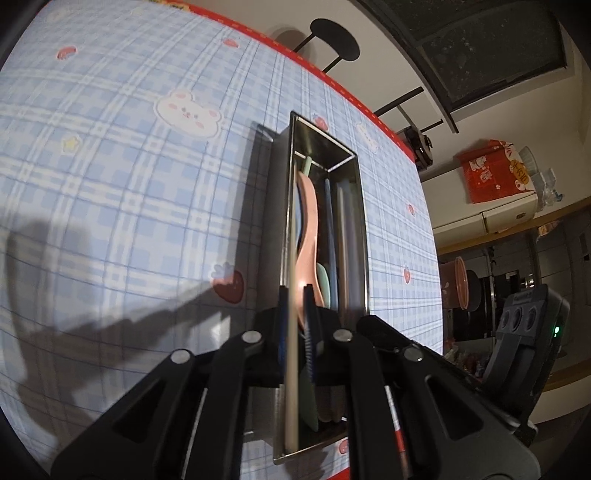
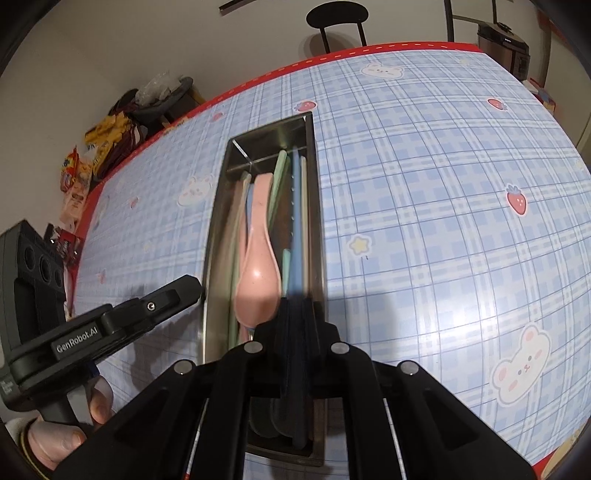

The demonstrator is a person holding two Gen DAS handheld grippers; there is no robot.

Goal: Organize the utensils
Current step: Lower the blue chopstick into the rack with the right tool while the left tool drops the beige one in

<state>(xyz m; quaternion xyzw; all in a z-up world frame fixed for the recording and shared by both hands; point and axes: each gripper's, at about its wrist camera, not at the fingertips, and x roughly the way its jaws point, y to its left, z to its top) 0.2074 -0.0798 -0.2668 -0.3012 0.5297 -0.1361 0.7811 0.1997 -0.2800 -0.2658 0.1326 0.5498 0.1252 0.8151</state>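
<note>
Here, a long stainless-steel utensil tray [image 1: 360,206] lies on the worktop [image 1: 110,206], which wears a pale blue plaid cloth printed with bunnies and strawberries and edged in red. Inside the tray a pink spoon [image 2: 258,266] lies lengthwise on top, bowl end toward the cameras, with a mint-green utensil [image 2: 279,173] and a blue one [image 2: 295,206] running alongside it; other pale pieces beneath are too overlapped to name.

The left tongs [image 1: 295,317] are almost pressed together, pinching the near stretch of the tray's left side wall [image 1: 291,258], which stands edge-on between the blue-padded fingertips. The tongs point steeply down along the tray.

The right tongs [image 2: 297,314] are likewise nearly closed over the near right part of the tray, their dark fingers meeting around what looks like the blue utensil's near end, though the fingers hide the contact itself. In the right wrist view the left tongs appear just beside the tray's left wall, with the person's hand [image 2: 66,428] on the handle below. A round black stool [image 2: 337,16] stands beyond the far edge of the worktop.
</note>
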